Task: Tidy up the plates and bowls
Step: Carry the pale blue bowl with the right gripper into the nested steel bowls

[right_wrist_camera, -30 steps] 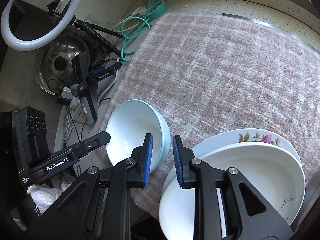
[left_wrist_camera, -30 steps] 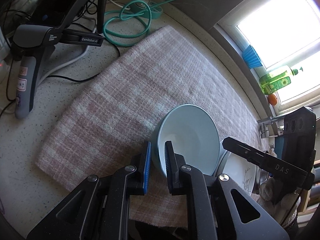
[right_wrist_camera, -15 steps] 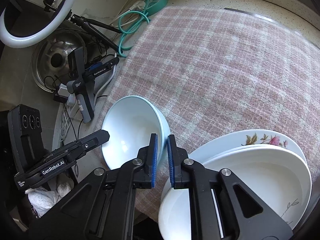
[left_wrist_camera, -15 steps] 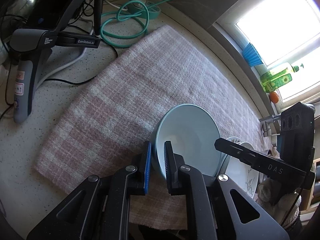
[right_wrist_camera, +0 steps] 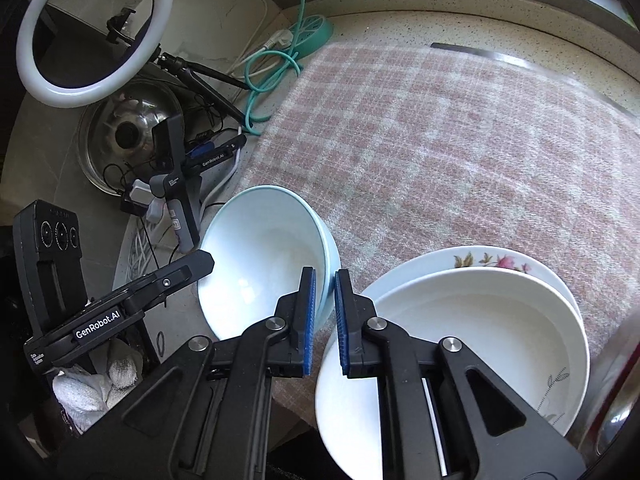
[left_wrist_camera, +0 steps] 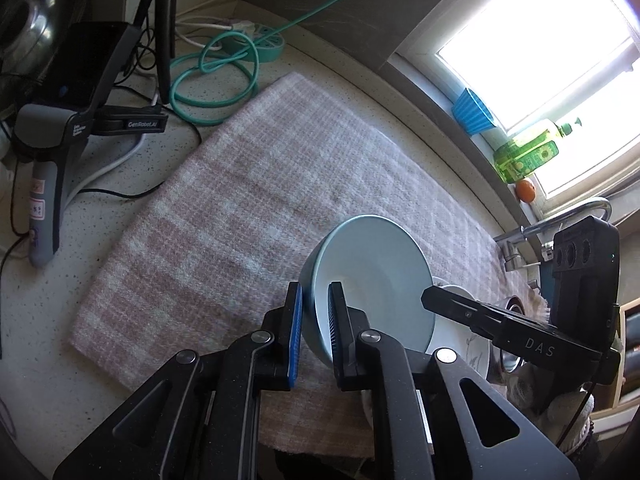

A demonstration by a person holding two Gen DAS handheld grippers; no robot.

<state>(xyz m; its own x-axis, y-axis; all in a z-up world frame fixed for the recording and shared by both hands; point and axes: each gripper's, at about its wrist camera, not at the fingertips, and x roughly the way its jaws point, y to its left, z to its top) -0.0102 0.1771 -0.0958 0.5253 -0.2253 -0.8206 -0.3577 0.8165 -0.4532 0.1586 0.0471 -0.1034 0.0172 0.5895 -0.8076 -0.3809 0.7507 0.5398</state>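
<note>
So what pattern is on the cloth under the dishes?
The cloth is a pink-and-cream plaid check, clearest in the right wrist view.

A speckled pale bench (left_wrist_camera: 48,364) carries a pink-and-white checked cloth (left_wrist_camera: 248,184) spread over most of its middle. Off the cloth's far corner lie a coiled teal cable (left_wrist_camera: 208,80) and a teal power strip (right_wrist_camera: 312,34), with white and black cords (left_wrist_camera: 112,196) trailing beside them. A spare grey-handled gripper (left_wrist_camera: 44,184) lies on the bare bench left of the cloth, near a steel lid (right_wrist_camera: 128,136) and a ring light (right_wrist_camera: 94,28) on its stand. Two stacked white plates (right_wrist_camera: 500,312) sit at the cloth's near right edge.
</note>
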